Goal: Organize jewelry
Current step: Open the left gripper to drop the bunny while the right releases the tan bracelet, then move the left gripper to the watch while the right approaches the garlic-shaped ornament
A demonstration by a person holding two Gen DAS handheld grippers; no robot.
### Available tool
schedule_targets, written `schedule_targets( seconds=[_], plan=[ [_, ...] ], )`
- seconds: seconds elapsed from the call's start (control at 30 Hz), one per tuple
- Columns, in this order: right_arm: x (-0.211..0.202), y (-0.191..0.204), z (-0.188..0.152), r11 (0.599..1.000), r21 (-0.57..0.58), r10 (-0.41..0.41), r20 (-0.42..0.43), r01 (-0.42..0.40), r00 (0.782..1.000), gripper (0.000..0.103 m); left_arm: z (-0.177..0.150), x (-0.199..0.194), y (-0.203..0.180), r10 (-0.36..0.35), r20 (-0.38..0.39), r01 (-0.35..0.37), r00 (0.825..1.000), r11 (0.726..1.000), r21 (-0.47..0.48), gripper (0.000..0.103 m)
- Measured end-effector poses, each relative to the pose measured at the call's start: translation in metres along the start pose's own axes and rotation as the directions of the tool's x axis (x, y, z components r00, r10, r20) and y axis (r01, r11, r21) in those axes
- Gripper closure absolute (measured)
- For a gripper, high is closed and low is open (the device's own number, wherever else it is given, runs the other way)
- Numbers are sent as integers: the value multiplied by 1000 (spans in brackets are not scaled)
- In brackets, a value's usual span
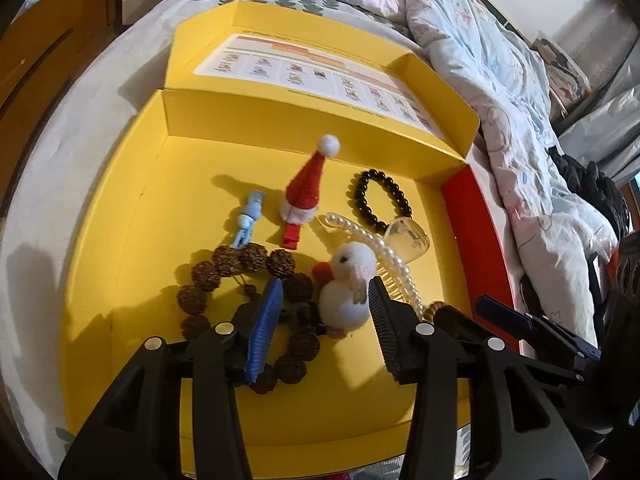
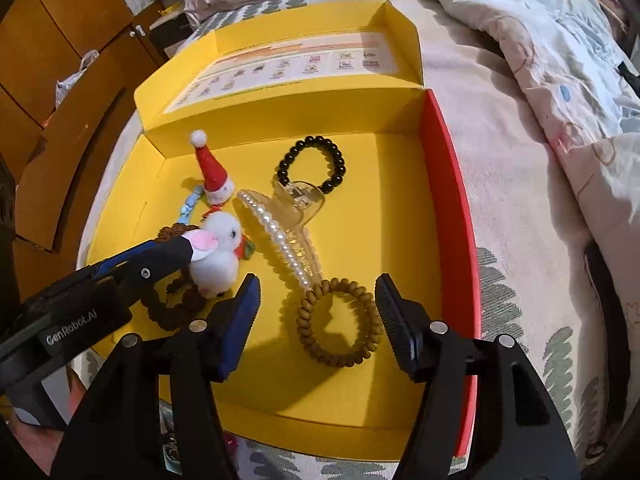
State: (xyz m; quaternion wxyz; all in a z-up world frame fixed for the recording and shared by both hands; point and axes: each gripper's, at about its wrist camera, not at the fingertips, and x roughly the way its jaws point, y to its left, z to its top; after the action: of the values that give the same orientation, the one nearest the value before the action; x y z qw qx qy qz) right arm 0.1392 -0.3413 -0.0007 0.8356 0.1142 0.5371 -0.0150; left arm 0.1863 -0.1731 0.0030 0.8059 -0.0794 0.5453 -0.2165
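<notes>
An open yellow box (image 1: pixel 120 280) lies on the bed with jewelry in it. My left gripper (image 1: pixel 325 283) stands open around a white plush bunny clip (image 1: pixel 348 300); its pads do not squeeze it. The bunny rests on a rough brown seed bracelet (image 1: pixel 224 264). Behind are a blue clip (image 1: pixel 248 220), a Santa hat clip (image 1: pixel 304 188), a black bead bracelet (image 1: pixel 380 196) and a pearl claw clip (image 1: pixel 384 248). My right gripper (image 2: pixel 317 279) is open over a tan wooden bead bracelet (image 2: pixel 338 324) lying flat on the box floor (image 2: pixel 400 208), between the fingers.
The box lid (image 2: pixel 280 64) with a printed sheet stands up at the back. The box's right wall is red (image 2: pixel 448 184). A crumpled quilt (image 2: pixel 560 60) lies to the right, wooden cabinets (image 2: pixel 60 40) to the left.
</notes>
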Motion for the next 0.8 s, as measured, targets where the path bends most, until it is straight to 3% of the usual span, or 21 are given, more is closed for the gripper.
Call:
schedule_targets(
  seconds=[0.4,0.5,0.57,0.8],
  plan=[
    [-38,5,-12,998,-53,18,42,-16,999,34,-14,-49,-1,47,106,-51,993,998,32,45],
    [-52,2,-20,998,-54,22,65,-19,998,34,-27,-66,1,68,132,-75,989,996,46,44],
    [-64,-1,-27,998,-53,24,87,-19,996,34,-38,-77,3,88,152,-96,985,994,46,39],
    [-85,-7,-68,995,-94,-1,83,9,997,34,-77,-108,11,119,176,-134,977,988,74,32]
  ],
)
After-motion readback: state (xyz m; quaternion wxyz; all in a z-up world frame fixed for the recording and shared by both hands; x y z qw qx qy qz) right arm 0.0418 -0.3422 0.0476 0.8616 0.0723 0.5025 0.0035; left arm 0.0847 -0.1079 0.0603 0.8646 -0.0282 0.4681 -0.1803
